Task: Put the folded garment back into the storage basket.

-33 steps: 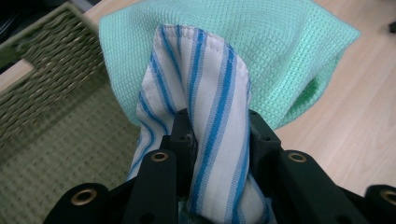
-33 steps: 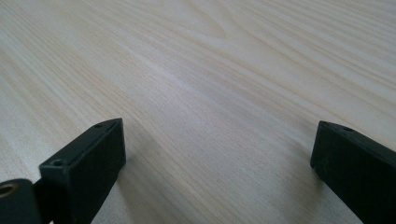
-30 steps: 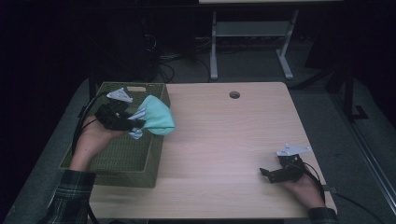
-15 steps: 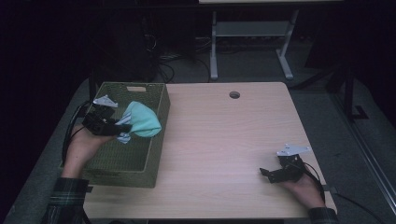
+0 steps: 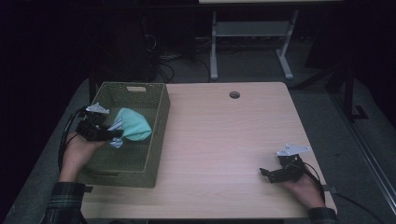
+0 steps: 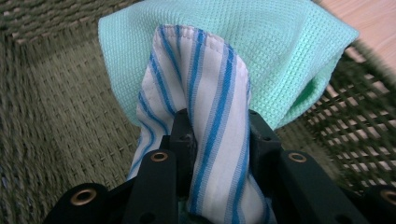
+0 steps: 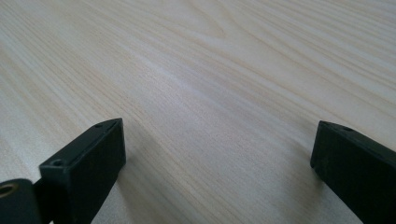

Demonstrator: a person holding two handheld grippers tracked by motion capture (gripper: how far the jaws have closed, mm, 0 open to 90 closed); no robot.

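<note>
The bench (image 5: 224,140) lies bare across the middle and right of the high view, so a hand-held gripper could pass freely there. The woven basket (image 5: 156,135) stands at the left of the frame; its upright walls bar any level way in, leaving only the open top. Inside it, the bundled cloths (image 5: 133,125) take up the middle, with free floor toward the lower end. At the lower right, the right hand-held gripper (image 5: 273,175) rests on the bench with bare wood between its wide-set jaws.
</note>
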